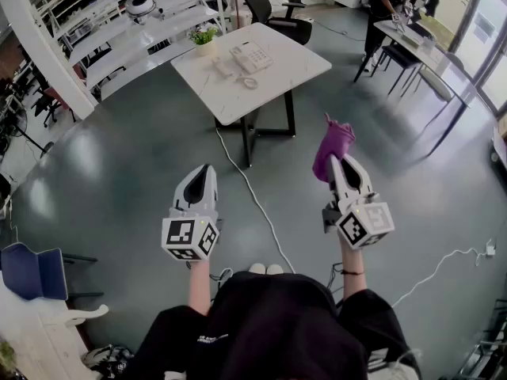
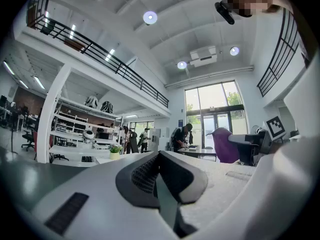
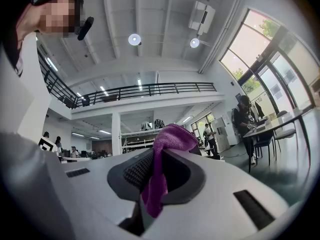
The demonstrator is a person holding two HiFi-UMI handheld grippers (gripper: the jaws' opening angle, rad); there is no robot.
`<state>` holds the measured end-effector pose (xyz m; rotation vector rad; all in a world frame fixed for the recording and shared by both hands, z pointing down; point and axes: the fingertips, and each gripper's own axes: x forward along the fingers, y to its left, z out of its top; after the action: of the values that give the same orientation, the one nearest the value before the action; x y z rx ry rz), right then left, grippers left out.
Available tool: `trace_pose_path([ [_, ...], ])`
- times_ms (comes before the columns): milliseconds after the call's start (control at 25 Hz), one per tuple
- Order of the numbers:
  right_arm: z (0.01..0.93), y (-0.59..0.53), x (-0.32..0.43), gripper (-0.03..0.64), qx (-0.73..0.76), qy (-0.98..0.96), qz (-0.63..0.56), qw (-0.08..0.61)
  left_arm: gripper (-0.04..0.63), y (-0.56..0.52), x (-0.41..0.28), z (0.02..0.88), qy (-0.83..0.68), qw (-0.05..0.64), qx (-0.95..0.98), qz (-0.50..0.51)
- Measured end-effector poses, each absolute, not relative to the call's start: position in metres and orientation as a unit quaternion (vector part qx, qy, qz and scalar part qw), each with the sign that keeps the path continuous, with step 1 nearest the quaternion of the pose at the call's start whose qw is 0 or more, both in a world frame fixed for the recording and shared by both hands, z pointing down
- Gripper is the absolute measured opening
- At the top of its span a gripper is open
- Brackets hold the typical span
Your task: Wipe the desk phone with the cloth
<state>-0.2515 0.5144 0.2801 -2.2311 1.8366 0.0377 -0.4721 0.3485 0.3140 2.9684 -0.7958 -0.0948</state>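
a: what could fail from here?

b: we hold the purple cloth (image 3: 172, 136) in the right gripper (image 3: 159, 184). its jaws are pinched on one narrow fold, and the rest flops over the tip. we judge that a firm wipe could drag that fold free. the left gripper (image 2: 160, 179) has its jaws pressed together on nothing. unless it steadies the desk phone (image 1: 250, 56), we expect so light a thing to skid across the white table (image 1: 285, 74) under the cloth. a cable (image 1: 252, 192) also runs over the floor between us and the table, where our feet could catch it.

a: and how does the phone look?

b: pale and flat-bodied, lying on the far half of the table, near a small potted plant (image 1: 204, 36). a curled cord and a small pale piece lie just beside it on our side. whether that piece is the handset, off its cradle, is too small to tell. both grippers hang over the floor, well apart from the phone.
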Motion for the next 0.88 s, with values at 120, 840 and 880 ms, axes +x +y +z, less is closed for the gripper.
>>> trace_pose_path([
  [120,0.28,0.516,-0.25,0.029,-0.766,0.631,0.014,0.124,-0.002,0.351,-0.47,0.315,-0.259,0.034,0.965,-0.03],
  [840,0.301,0.519,-0.21,0.029,-0.768,0.629,-0.005,0.12,-0.002,0.362,-0.432,0.326,-0.259,0.04,0.965,-0.014],
  [880,0.301,0.517,-0.207,0.029,-0.768,0.629,-0.007,0.121,-0.002,0.362,-0.431,0.328,-0.26,0.041,0.965,-0.012],
])
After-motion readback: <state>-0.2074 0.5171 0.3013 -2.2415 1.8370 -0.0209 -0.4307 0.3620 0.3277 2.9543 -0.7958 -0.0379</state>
